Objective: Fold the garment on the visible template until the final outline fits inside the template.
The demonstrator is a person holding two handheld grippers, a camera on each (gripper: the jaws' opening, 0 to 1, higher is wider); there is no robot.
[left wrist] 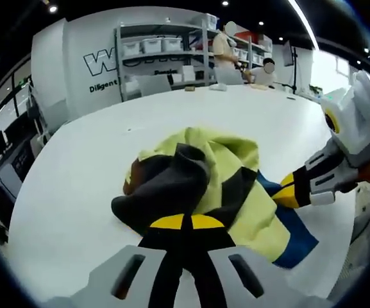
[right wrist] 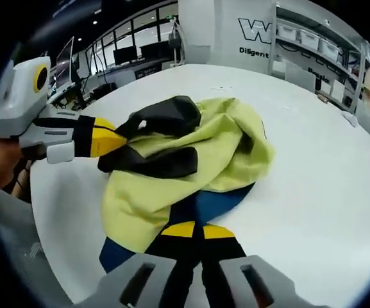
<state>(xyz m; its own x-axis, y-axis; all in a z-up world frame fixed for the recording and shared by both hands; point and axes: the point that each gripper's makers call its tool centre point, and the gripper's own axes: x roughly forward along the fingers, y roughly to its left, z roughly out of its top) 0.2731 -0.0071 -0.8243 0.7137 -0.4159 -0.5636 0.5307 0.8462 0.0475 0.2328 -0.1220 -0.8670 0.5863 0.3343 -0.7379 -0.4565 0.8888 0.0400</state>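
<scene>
White table [left wrist: 95, 167]; storage shelving [left wrist: 165, 54]; ceiling spotlights [left wrist: 53, 8]; dark windows [right wrist: 124, 51].

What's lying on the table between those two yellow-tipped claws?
A crumpled yellow-green garment with dark sleeves, over a blue template. The right gripper view shows it stretched from the left gripper to the right gripper; each is shut on it.

The garment [left wrist: 226, 176] was soft matt cloth, yellow-green with dark charcoal panels, and it lay rumpled in loose folds over a flat, smooth blue template [left wrist: 297, 240] that looked like a thin sheet. The desk [left wrist: 108, 167] beneath had a smooth white surface with a faint sheen under the ceiling lights. Both the left hand-held gripper [left wrist: 183, 222] and the right hand-held gripper [right wrist: 193, 229] looked like moulded plastic, with pale grey matt bodies, black jaws and smooth yellow tips.
</scene>
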